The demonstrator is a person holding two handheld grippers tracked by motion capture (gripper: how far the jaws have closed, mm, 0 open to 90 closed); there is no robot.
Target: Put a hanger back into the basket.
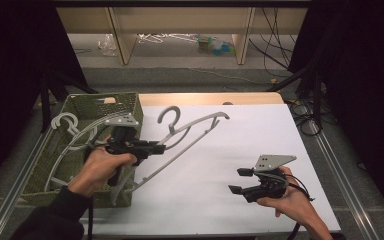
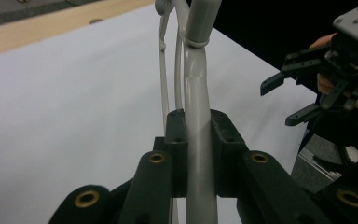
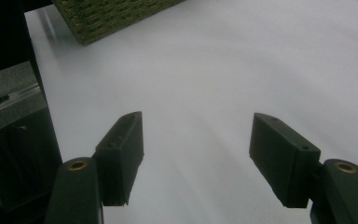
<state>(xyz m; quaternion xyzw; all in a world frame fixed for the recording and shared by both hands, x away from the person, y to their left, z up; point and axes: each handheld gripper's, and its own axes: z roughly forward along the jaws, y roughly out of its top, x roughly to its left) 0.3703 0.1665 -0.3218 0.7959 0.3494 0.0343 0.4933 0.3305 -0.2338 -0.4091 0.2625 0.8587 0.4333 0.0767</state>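
My left gripper (image 1: 156, 147) pinches the hanger (image 1: 192, 131), its long bar slanting toward my spread right gripper (image 1: 239, 180), well apart.

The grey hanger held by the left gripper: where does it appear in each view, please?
High view: the grey hanger lies left of centre, clamped in the left gripper.
Left gripper view: its bar runs up the middle.
Right gripper view: not in it.
Shared landmark: the white table.
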